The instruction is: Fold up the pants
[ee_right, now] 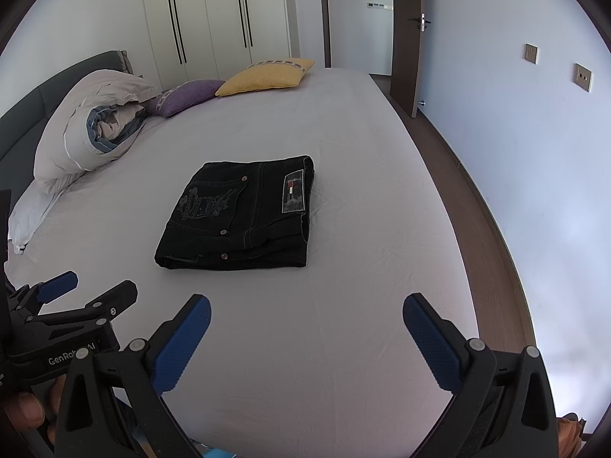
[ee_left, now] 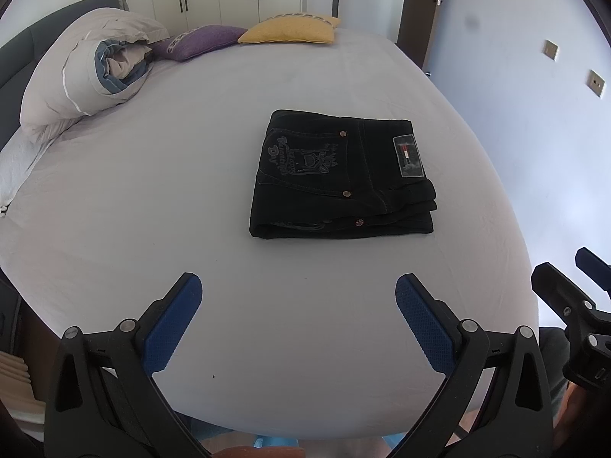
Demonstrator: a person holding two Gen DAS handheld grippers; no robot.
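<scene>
Both tools, left tool [ee_left: 298, 292] and right tool [ee_right: 306, 313], gape wide, folded pants [ee_left: 340, 175] ahead.

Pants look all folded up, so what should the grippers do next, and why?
Probably just pull both back. The pants already lie in a neat stack on the bed, and the left gripper and right gripper hang open, holding nothing.

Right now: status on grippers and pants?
Left gripper open, empty, off the pants. Right gripper open, empty. Pants folded, flat on bed. Nothing in the way.
</scene>
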